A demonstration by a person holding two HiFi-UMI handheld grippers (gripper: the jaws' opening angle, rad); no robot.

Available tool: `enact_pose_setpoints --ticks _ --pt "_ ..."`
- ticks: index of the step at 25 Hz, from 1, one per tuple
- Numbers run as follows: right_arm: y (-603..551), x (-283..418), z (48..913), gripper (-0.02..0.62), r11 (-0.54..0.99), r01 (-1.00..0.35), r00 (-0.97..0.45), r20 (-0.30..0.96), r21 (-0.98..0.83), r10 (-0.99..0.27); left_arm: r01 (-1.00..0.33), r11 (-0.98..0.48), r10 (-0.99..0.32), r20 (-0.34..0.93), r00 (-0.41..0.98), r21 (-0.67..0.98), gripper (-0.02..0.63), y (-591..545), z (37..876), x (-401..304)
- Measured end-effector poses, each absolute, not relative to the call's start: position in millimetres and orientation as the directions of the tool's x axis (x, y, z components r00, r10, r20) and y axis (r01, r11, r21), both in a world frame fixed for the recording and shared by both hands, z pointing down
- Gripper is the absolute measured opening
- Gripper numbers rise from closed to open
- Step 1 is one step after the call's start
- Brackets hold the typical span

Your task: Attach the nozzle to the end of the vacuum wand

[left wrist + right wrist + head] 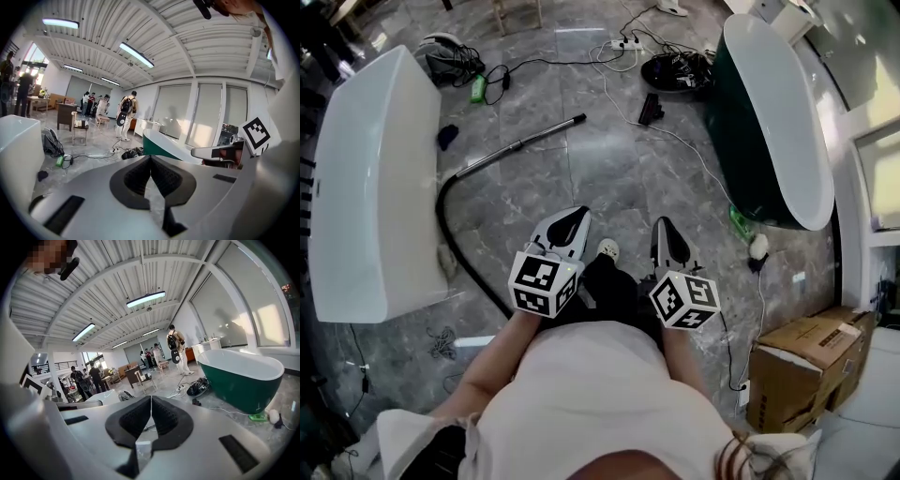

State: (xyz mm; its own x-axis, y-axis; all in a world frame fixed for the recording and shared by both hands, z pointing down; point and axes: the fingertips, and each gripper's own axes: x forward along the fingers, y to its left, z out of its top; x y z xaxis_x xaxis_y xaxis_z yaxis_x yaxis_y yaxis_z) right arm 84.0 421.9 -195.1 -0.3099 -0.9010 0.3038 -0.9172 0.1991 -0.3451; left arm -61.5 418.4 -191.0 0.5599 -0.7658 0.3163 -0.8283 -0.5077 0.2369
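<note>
Here my left gripper (576, 216) and right gripper (666, 227), both pinched closed and empty, hang near; wand (525, 141) lies far left, nozzle (650, 108) far right among cables (675, 66), which I judge could snag my pickup.

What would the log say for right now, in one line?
left gripper: shut, empty | right gripper: shut, empty | vacuum wand: on floor, untouched | nozzle: on floor, apart from wand

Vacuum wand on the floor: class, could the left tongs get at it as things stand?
Probably yes. The vacuum wand lies on open floor ahead of the left tongs, with nothing standing between them; the white bathtub sits to one side. The tongs are shut and empty, so must open first.
</note>
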Motion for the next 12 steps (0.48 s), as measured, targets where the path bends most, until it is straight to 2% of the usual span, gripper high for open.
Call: enact_pose_setpoints --ticks 12 --pt "346 107 -197 0.015 0.248 -0.911 -0.350 0.300 -0.330 -0.887 -0.874 -0.424 -0.808 0.336 0.484 0.240 0.008 359 -185 -64"
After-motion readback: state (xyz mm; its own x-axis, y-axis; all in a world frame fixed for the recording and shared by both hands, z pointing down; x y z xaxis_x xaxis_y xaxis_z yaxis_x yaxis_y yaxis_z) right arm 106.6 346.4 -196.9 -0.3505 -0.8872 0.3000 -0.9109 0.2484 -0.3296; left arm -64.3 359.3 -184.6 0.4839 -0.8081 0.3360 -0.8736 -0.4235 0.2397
